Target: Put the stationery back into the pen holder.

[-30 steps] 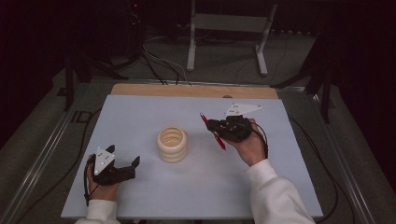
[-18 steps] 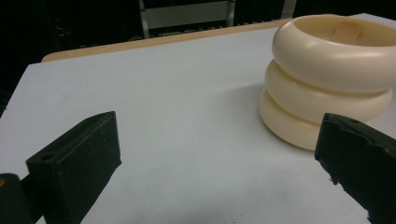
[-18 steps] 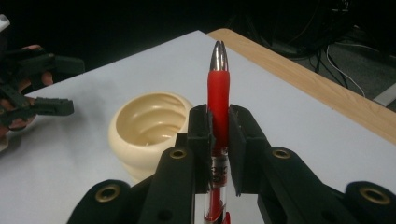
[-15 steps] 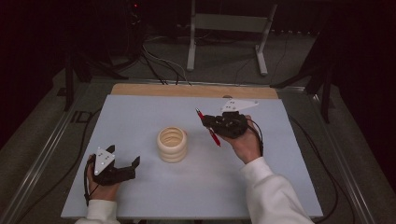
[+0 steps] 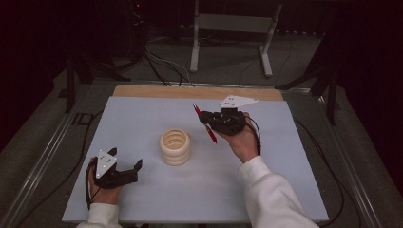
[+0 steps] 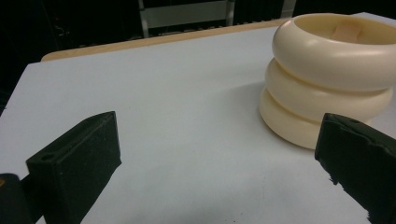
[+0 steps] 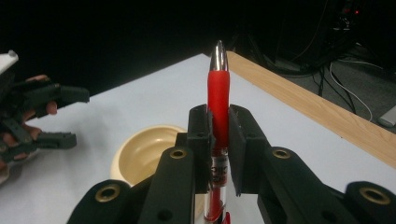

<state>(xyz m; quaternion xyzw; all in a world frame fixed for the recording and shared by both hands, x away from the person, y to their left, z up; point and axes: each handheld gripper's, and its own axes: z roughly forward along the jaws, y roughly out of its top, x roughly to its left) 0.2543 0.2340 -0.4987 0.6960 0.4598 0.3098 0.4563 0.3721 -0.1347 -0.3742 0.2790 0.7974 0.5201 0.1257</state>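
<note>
A red pen with a silver tip is clamped between the jaws of my right gripper, held above the table to the right of a cream ribbed cup. In the right gripper view the pen stands up between the shut pads of the right gripper, with the cup's mouth below and to the left. My left gripper rests near the front left of the table, open and with nothing in it. In the left gripper view the jaws of the left gripper stand wide apart, and the cup is ahead on the right.
The table top is a pale grey-blue board with a wooden strip along its far edge. Beyond it stand a metal frame and cables on a dark floor. The other hand's gripper appears far left in the right gripper view.
My right gripper has carried the pen a little leftward and away from me, closer to the cup. The left gripper and the cup have stayed put.
</note>
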